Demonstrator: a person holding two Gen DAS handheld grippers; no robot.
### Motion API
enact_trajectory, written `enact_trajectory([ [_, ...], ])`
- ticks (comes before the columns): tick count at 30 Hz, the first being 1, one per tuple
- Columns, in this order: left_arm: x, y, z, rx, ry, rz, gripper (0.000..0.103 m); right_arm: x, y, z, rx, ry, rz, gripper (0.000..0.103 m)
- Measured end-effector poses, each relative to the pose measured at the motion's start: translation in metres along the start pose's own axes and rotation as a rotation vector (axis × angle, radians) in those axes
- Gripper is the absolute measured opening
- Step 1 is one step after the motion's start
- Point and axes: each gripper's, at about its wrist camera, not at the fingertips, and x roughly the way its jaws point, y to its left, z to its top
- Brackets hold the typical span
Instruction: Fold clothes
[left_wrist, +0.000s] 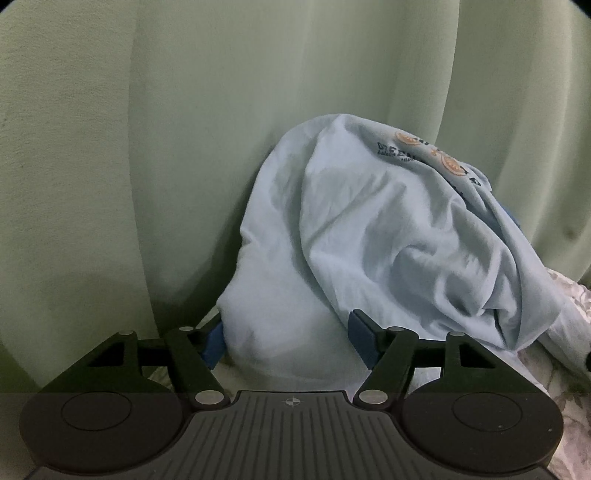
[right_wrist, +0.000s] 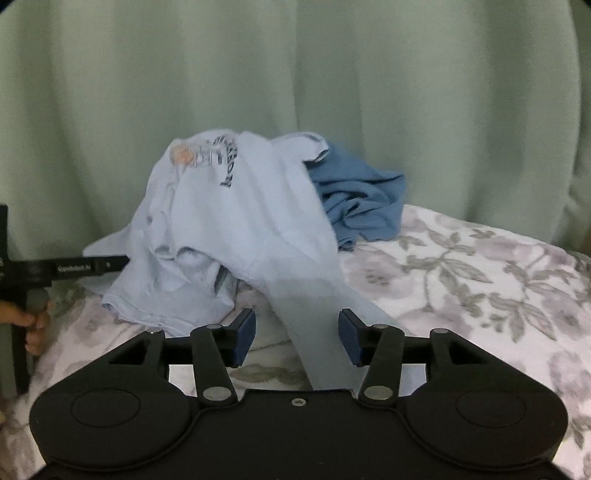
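Light blue shirt sits crumpled in a heap on the bed, propped against the green curtain, so nothing is flat enough to fold yet. Right claw is open; a strip of the shirt runs between the pads, not pinched, likely so it can drop free. Left claw is open too, pads either side of a bulge of cloth (contact unclear), probably lining up a grab. Darker blue garment lies bunched behind, partly under the shirt.
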Motion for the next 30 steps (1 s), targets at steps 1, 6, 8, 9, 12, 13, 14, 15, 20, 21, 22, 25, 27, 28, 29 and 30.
enact_trajectory([
  [1,0.000,-0.002,0.000,0.006,0.000,0.001,0.066,0.005,0.003,0.001,-0.004,0.006,-0.005,0.050],
  [6,-0.001,-0.007,-0.001,0.011,-0.002,0.001,0.065,0.020,0.005,0.002,-0.007,0.023,-0.010,0.049],
  [8,-0.001,-0.008,-0.001,0.009,0.000,-0.003,0.065,0.023,0.007,0.001,-0.018,0.026,-0.016,0.048],
  [9,-0.002,-0.008,-0.001,0.008,0.001,-0.005,0.063,0.023,0.007,0.001,-0.022,0.027,-0.018,0.048],
  [12,-0.004,-0.011,-0.003,0.007,-0.003,-0.009,0.056,0.026,0.007,0.000,-0.030,0.032,-0.026,0.044],
  [13,-0.005,-0.012,-0.004,0.005,-0.004,-0.009,0.054,0.027,0.007,0.000,-0.032,0.034,-0.030,0.041],
  [14,-0.006,-0.013,-0.005,0.003,-0.007,-0.009,0.051,0.028,0.008,0.000,-0.033,0.035,-0.040,0.037],
  [15,-0.007,-0.014,-0.006,0.003,-0.009,-0.010,0.051,0.029,0.008,0.001,-0.035,0.037,-0.047,0.035],
  [20,-0.012,-0.022,-0.012,-0.006,-0.011,-0.021,0.030,0.033,0.006,0.001,-0.013,0.049,-0.046,0.012],
  [21,-0.013,-0.023,-0.013,-0.013,-0.010,-0.021,0.025,0.032,0.005,0.001,-0.008,0.049,-0.048,0.009],
  [22,-0.014,-0.024,-0.014,-0.020,-0.008,-0.022,0.018,0.032,0.005,0.001,-0.005,0.045,-0.050,0.004],
  [25,-0.020,-0.028,-0.018,-0.025,-0.014,-0.028,0.009,0.027,0.004,0.000,0.008,0.026,-0.059,0.002],
  [27,-0.025,-0.031,-0.019,-0.025,-0.029,-0.031,0.008,0.022,0.004,0.000,0.012,0.005,-0.073,0.002],
  [28,-0.029,-0.032,-0.020,-0.025,-0.035,-0.034,0.008,0.018,0.003,0.001,0.017,-0.010,-0.081,0.002],
  [29,-0.033,-0.034,-0.021,-0.027,-0.040,-0.044,0.008,0.013,0.002,0.001,0.022,-0.025,-0.089,0.002],
  [30,-0.037,-0.036,-0.023,-0.030,-0.044,-0.054,0.008,0.009,0.001,0.002,0.026,-0.041,-0.096,0.002],
])
